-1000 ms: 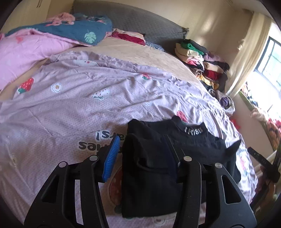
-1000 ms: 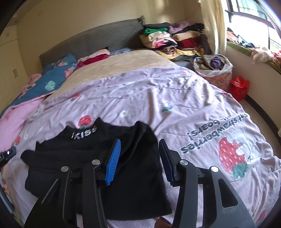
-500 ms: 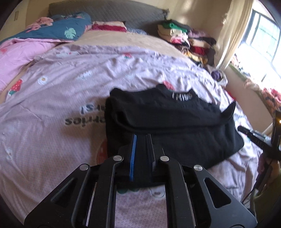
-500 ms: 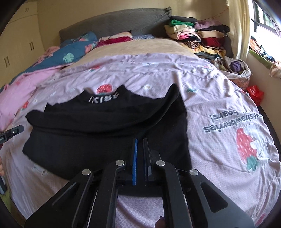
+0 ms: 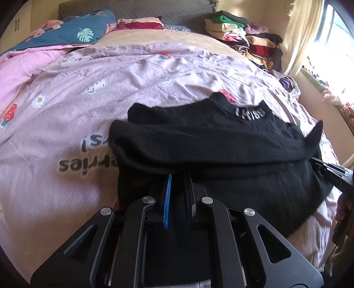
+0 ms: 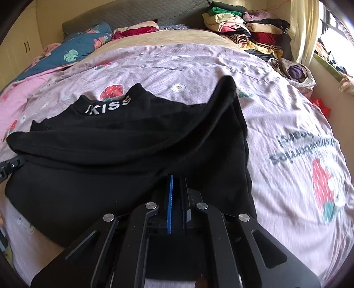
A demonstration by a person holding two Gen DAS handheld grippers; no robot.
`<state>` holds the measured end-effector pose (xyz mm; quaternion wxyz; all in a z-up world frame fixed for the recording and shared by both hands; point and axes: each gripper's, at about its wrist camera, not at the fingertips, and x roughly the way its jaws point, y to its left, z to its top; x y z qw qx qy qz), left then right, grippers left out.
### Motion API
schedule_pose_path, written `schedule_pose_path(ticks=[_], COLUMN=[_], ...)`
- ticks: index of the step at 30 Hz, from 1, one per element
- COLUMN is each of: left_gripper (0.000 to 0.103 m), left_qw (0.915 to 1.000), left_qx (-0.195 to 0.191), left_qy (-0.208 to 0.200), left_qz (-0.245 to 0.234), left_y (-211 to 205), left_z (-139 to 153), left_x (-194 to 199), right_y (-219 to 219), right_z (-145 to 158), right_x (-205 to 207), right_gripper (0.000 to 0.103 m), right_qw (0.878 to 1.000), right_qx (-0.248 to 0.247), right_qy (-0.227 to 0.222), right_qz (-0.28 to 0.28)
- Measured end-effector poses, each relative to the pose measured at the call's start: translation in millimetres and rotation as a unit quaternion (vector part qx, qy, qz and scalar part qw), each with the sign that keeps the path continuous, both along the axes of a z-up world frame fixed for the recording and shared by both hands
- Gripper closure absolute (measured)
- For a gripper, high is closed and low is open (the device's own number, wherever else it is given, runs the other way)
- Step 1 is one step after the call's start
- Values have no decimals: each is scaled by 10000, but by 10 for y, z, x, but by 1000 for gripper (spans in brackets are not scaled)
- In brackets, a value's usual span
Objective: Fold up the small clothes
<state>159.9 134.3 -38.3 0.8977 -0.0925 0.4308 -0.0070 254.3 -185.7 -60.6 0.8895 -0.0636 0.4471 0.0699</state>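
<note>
A small black shirt (image 5: pixel 210 141) with white letters at its collar lies on the lilac strawberry-print bedspread (image 5: pixel 110 88). Its sleeves are folded across its front. My left gripper (image 5: pixel 178 179) is shut on the shirt's bottom hem at its left side and holds it raised. My right gripper (image 6: pixel 177 180) is shut on the same shirt (image 6: pixel 132 141) at the hem's right side, also raised off the bedspread (image 6: pixel 287 133). The right gripper's tip shows at the right edge of the left wrist view (image 5: pixel 331 172).
A pile of folded clothes (image 6: pixel 243 26) stands at the bed's far right corner, with a bag of clothes (image 6: pixel 294 71) beside it. Blue and pink quilts (image 5: pixel 55 39) lie at the far left by the grey headboard (image 5: pixel 132 11). A window is at the right.
Both grippers went from open above the shirt to shut on its bottom hem. They have since lifted the hem and carried it toward the collar.
</note>
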Motion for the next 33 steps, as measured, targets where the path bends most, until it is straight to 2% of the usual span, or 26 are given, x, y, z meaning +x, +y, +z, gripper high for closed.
schedule_pose_path(ticks=[12, 18, 19, 21, 22, 24, 26, 27, 28, 29, 33], left_gripper=[98, 98, 96, 83, 73, 71, 71, 71, 84, 95, 97], left_qw=[9993, 9971, 9964, 9953, 9949, 9949, 9951, 9954, 9958, 9961, 9949], left_qx=[-94, -158, -167, -197, -226, -290, -319, -315, -307, -326, -316], left_qy=[-64, -266, -290, -274, -232, -101, -35, -46, -86, -139, -484], left_qz=[367, 700, 776, 913, 954, 965, 933, 907, 853, 814, 827], left_y=[179, 389, 439, 530, 566, 603, 599, 589, 574, 558, 546], left_z=[33, 153, 163, 149, 125, 52, 7, -4, -10, -9, 106], left_x=[463, 513, 502, 496, 509, 541, 573, 575, 581, 576, 476], right_y=[-78, -199, -240, -344, -387, -447, -478, -494, -497, -505, -484], right_z=[34, 125, 139, 149, 138, 61, 5, -3, -2, 16, 145], right_x=[585, 695, 696, 706, 717, 764, 784, 787, 778, 761, 666], right_gripper=[98, 96, 93, 73, 69, 62, 62, 65, 75, 95, 97], right_qw=[9985, 9978, 9975, 9965, 9963, 9968, 9973, 9973, 9973, 9970, 9956], right_qx=[328, 246, 216, 109, 75, -18, 27, 93, 162, 271, 444], right_qy=[36, -213, -269, -340, -327, -143, -82, -84, -103, -156, -398], right_qz=[-439, -569, -609, -755, -791, -789, -730, -723, -711, -710, -727])
